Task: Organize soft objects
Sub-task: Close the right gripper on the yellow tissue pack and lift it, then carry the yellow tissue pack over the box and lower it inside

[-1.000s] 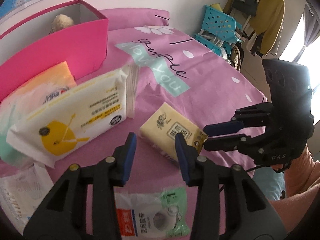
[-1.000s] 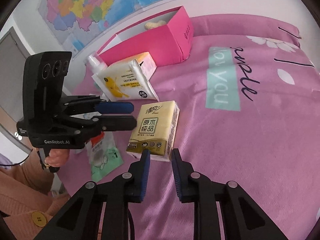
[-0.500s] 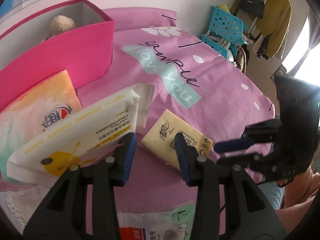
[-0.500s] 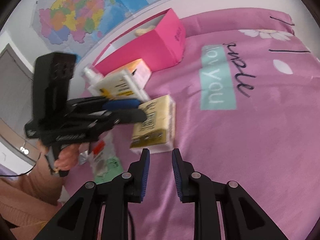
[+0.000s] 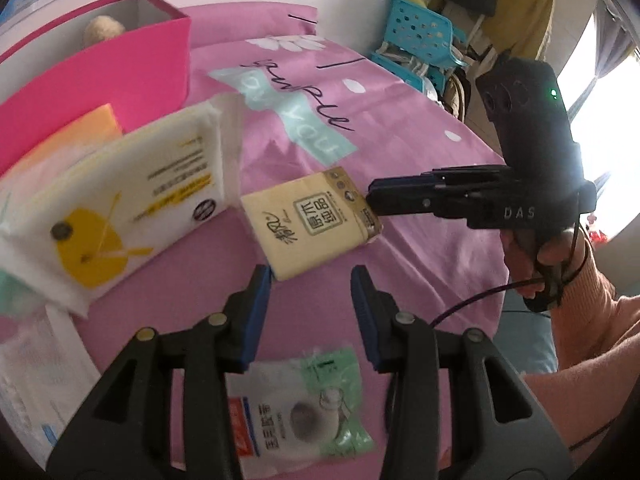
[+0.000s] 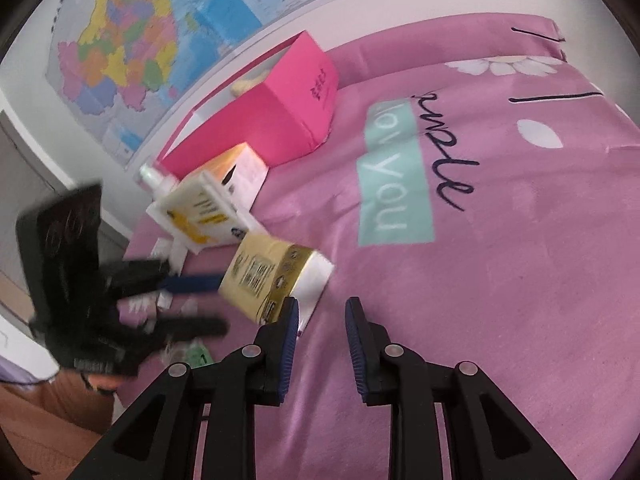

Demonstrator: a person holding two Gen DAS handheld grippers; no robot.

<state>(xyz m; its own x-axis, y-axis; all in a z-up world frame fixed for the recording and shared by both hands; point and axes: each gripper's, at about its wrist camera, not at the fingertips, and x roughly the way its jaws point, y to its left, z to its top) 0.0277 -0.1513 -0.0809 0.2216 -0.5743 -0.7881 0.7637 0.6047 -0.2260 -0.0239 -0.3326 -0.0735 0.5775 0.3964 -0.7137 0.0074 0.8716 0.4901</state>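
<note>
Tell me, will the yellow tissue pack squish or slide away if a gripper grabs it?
The yellow tissue pack would probably squish a little: it looks like soft tissues in thin wrap. It is likely light for its size, and its shiny film might slip. It sits tilted, one corner off the pink cloth, so a push could tip it.

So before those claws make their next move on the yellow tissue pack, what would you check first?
1. Left claw open: ok.
2. Right claw open: ok.
3. Yellow tissue pack between a claw's fingers: not ok, only its corners are near the fingertips.
4. Pack flat on the pink cloth: cannot tell, the views are blurred.
5. Room in the pink box: cannot tell; one fluffy thing shows inside.
</note>
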